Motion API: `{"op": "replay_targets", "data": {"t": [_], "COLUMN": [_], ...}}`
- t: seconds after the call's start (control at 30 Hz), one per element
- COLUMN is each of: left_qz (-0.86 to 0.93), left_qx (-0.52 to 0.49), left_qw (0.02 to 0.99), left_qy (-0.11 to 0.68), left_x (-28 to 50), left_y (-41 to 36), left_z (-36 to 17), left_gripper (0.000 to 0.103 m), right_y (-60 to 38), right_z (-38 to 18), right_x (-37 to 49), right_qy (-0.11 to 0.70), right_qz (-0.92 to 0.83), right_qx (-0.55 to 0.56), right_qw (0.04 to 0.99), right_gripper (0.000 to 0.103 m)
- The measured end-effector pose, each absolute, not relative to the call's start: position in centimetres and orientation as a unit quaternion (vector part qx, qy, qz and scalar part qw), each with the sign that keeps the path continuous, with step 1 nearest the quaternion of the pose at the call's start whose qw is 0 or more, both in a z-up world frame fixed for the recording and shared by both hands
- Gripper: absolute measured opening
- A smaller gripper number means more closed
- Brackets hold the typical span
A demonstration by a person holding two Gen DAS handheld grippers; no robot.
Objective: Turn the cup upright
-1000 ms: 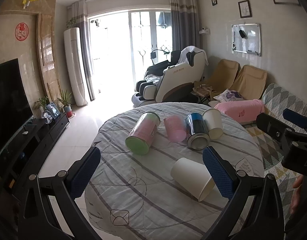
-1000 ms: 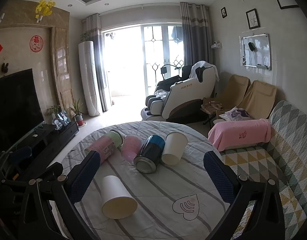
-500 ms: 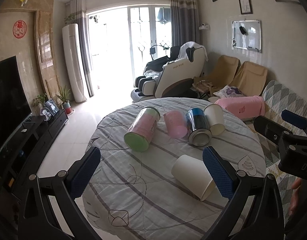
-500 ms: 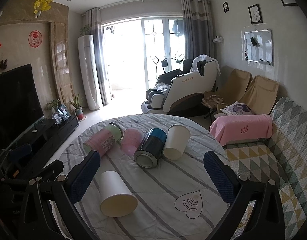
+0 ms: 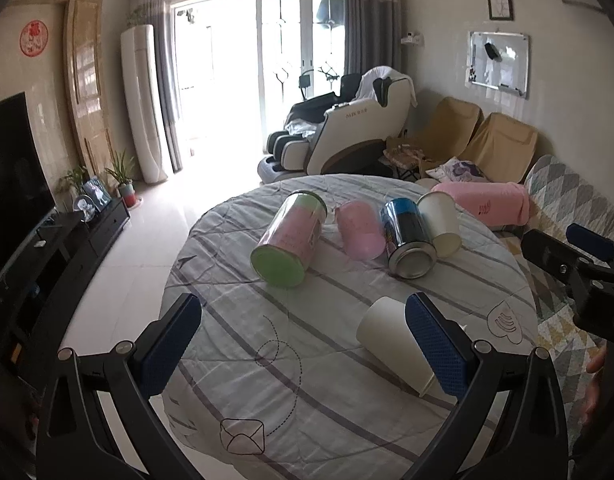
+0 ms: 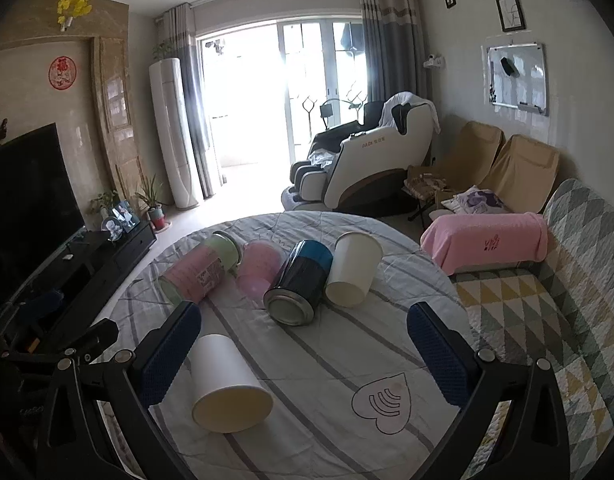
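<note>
A white paper cup [image 6: 227,384] lies on its side near the surface's [image 6: 327,420] front edge, mouth toward the cameras; left tool [image 5: 303,344] and right tool [image 6: 303,348] gape wide, empty.

Striped-cloth table [image 5: 291,364] bears five toppled cups [image 6: 227,388]

Open cloth around the near white cup [image 6: 227,384] on the bench [image 6: 327,420]; farther back, blocked by a touching row: pink canister [image 6: 195,276], pink cup [image 6: 259,272], blue tin [image 6: 299,284], second white cup [image 6: 353,274].
</note>
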State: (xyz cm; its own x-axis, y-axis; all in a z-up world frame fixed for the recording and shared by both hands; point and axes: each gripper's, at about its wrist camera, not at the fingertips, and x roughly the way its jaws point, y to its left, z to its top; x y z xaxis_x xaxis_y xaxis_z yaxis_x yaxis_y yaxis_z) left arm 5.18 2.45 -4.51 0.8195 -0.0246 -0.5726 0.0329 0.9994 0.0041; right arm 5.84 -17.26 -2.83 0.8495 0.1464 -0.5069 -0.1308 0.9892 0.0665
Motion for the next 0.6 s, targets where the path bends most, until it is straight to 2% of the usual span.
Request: {"op": "replay_targets", "data": {"t": [0.6], "left_qz": [-0.049], "left_qx": [0.059], "left_qw": [0.926], "left_qy": [0.369], "left_x": [12.1], "left_y": [3.1], "left_z": [-4.8], "left_gripper": [0.103], "right_y": [-16.7], "right_z": [-4.2], "right_x": [11.4], "right_qy": [0.338], "right_qz": [0.086], "right_qx": [0.043], "right_qw": [0.936], "right_gripper": [0.103]}}
